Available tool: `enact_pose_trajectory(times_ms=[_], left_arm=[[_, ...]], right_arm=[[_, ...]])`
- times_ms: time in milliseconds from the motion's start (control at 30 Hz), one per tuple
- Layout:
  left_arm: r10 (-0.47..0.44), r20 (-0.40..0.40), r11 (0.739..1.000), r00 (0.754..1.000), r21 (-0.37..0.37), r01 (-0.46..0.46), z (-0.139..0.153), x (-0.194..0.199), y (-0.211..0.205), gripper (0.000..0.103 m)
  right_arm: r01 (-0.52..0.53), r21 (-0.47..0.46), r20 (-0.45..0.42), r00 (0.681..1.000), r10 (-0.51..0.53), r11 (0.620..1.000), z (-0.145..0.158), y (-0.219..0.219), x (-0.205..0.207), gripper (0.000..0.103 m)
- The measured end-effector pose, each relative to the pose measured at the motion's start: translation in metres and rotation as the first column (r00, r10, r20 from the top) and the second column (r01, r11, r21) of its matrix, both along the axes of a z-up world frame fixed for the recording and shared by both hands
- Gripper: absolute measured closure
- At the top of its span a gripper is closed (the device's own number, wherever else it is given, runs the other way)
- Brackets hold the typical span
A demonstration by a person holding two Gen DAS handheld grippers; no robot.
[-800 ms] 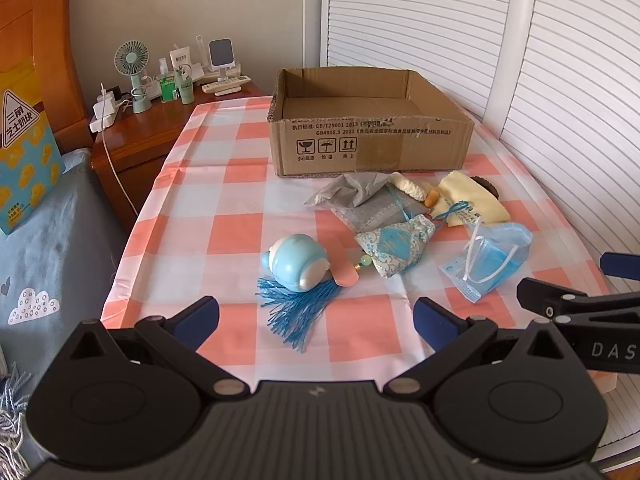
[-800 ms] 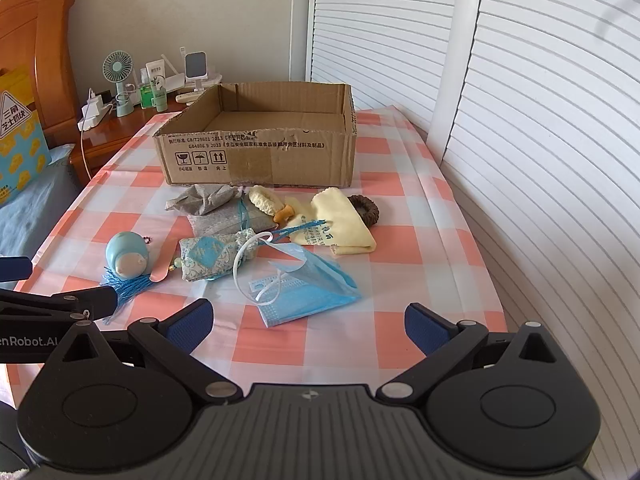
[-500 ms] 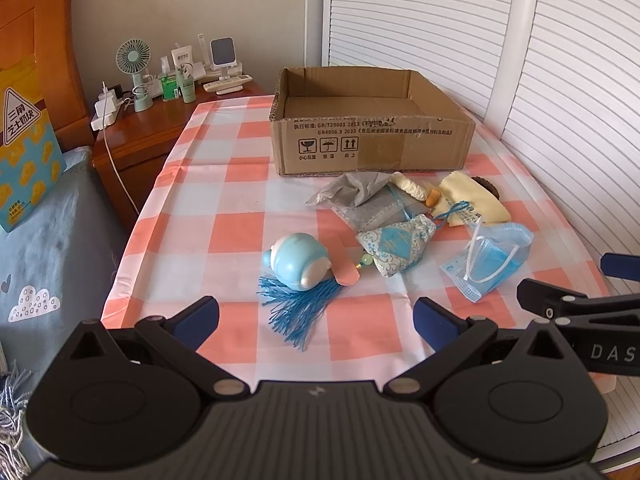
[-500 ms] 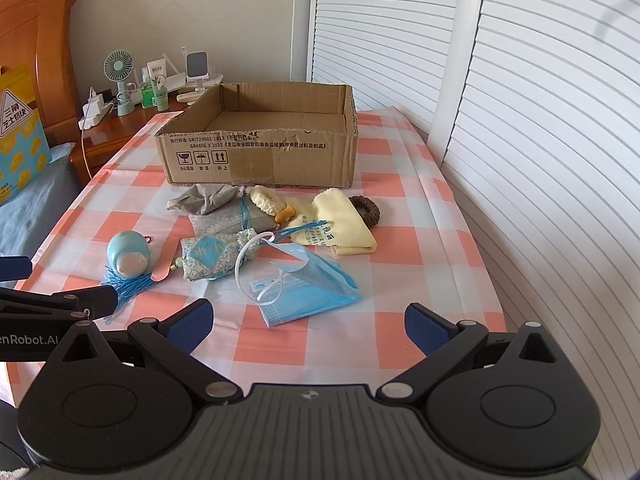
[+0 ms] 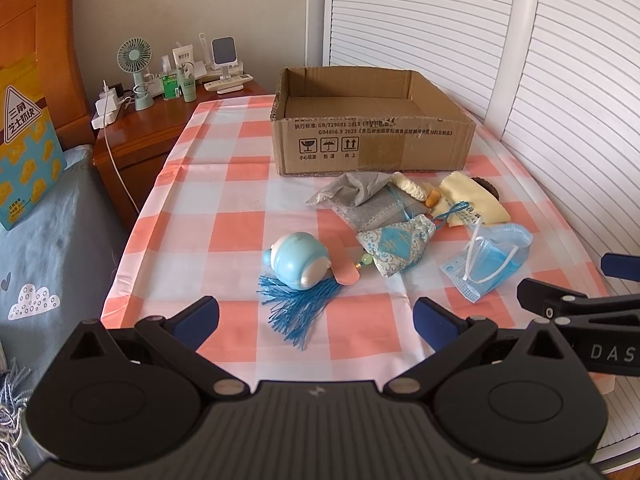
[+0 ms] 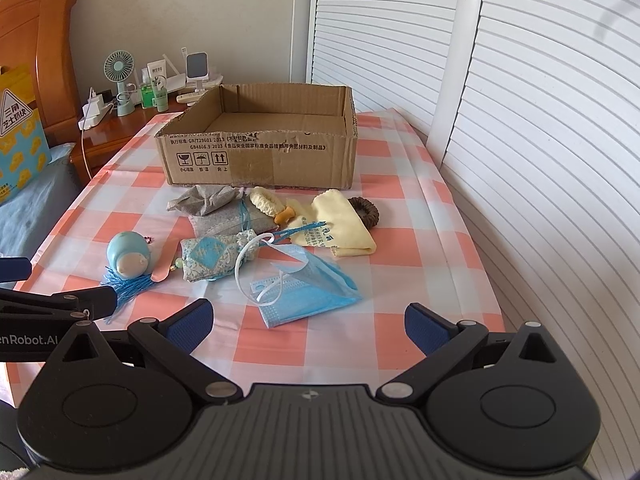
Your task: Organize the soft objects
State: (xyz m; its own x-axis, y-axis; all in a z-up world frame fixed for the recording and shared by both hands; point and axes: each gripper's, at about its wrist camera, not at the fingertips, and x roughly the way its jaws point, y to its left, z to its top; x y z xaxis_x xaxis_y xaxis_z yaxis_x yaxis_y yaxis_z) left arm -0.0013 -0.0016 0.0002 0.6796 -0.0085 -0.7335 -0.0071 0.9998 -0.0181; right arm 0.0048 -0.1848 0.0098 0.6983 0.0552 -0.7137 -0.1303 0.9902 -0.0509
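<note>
Checked tablecloth (image 5: 240, 208) lies below both wide-open, down-tilted claws (image 5: 316, 316) (image 6: 306, 318).

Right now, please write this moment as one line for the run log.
phase: not started | left hand-held gripper: open, empty | right hand-held gripper: open, empty | cardboard box: empty | blue face mask: on tablecloth

Checked cloth (image 5: 240, 216) over the table — thin, smooth, faint sheen, creased along the left edge. Cardboard box (image 5: 372, 148) toward the far edge: matt brown corrugated board, front rim torn and rough. Face mask (image 6: 308, 288) of soft non-woven fabric, pleated. Patterned sachet (image 5: 396, 244) of woven printed cloth; grey pouches (image 5: 364, 200) coarse-woven, matt. Yellow cloth (image 6: 336, 228) fine and smooth. Blue round toy (image 5: 298, 262) smooth, slightly glossy — tassel (image 5: 298, 308) of stringy fibre. Nightstand (image 5: 144, 128) of varnished, glossy wood.
</note>
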Motion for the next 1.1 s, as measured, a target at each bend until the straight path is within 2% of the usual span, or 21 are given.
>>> enact_pose_trajectory(times_ms=[1100], left_arm=[[-0.016, 0.010, 1.000, 1.000, -0.006, 0.016, 0.0004, 0.0048, -0.0004, 0.001]], right_arm=[[-0.005, -0.010, 0.013, 1.000, 0.005, 1.000, 0.0006, -0.0004, 0.0005, 0.000]])
